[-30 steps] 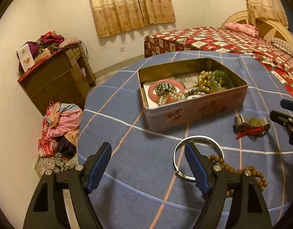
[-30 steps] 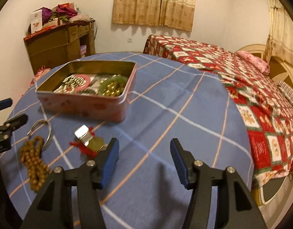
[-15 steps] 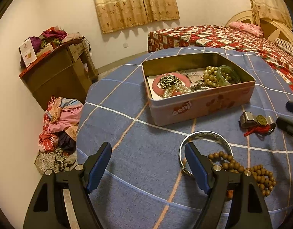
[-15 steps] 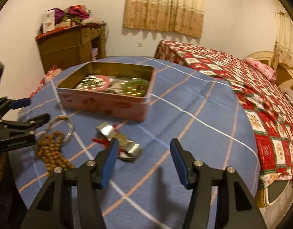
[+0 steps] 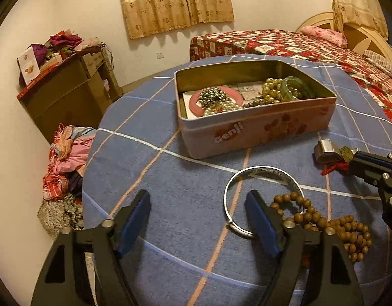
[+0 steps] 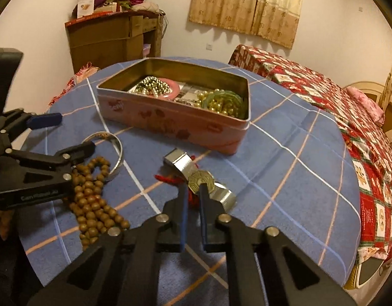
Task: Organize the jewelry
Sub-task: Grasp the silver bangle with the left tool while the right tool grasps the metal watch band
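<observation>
The right hand-held gripper [image 6: 193, 191] is closed on the brass charm [image 6: 201, 181] lying on the tabletop [image 6: 285, 153]; the tin [image 6: 170, 119] lies ahead, slightly left. The left hand-held gripper [image 5: 197, 211], nothing between, is closing beside the silver bangle [image 5: 262, 176].

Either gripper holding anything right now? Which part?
Right gripper is shut on the brass octagonal charm, at its near edge. Left gripper, jaws closing, holds nothing.
</observation>
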Available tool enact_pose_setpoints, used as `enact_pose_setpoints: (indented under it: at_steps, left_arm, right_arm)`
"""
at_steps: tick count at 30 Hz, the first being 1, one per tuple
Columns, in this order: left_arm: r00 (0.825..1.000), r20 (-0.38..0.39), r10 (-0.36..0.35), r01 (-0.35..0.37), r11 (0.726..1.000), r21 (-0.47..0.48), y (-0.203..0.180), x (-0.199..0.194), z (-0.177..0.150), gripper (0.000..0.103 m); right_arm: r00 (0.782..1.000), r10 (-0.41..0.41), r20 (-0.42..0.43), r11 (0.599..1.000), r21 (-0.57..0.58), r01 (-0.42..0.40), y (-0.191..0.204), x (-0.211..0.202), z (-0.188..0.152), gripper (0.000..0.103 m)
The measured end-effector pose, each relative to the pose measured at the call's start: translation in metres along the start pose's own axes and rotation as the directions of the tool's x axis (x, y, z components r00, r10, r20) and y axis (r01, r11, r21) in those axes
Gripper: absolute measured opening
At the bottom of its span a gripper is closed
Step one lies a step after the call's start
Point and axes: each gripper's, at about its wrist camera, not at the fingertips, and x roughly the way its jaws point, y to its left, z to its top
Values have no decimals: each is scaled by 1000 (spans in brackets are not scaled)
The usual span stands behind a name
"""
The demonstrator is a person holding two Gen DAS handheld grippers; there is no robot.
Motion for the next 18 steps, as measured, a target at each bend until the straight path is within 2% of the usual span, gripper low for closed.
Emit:
enact_pose_setpoints:
  at_steps: [2, 3, 5, 6, 7, 8, 13, 18]
  left_arm:
    - [999, -7, -52, 52, 999, -4, -1, 0, 1, 50]
    - [997, -11, -73, 73, 997, -3, -2, 0, 2, 46]
    - [993, -13, -114, 114, 993, -6, -3, 1, 3, 29]
    - [991, -13, -133, 133, 991, -8, -3, 1, 3, 23]
    - [990, -13, -140, 140, 990, -2, -5, 0, 3, 7]
    - [992, -14, -128, 128, 992, 15, -7, 0, 3, 1]
    - [991, -12, -132, 132, 991, 13, -3, -5, 1, 1]
    - [993, 8, -120, 120, 993, 0, 7, -11, 2, 1]
  right_arm:
    - [1000, 19, 3, 1000, 25, -19, -4, -1, -1, 6]
    - [1000, 26, 13, 999, 40, -27, -6, -3, -2, 6]
    - [999, 26, 25, 998, 49, -27, -7, -6, -3, 5]
    - [999, 22, 32, 998, 52, -24, -7, -8, -3, 5]
    - [999, 19, 38, 998, 55, -21, -8, -10, -4, 5]
    - [999, 15, 44, 998, 57, -17, -8, -11, -4, 5]
    - [998, 3, 69, 996, 86, -9, -15, -22, -7, 4]
    - [999, 19, 47, 996, 88, -23, -16, -18, -6, 5]
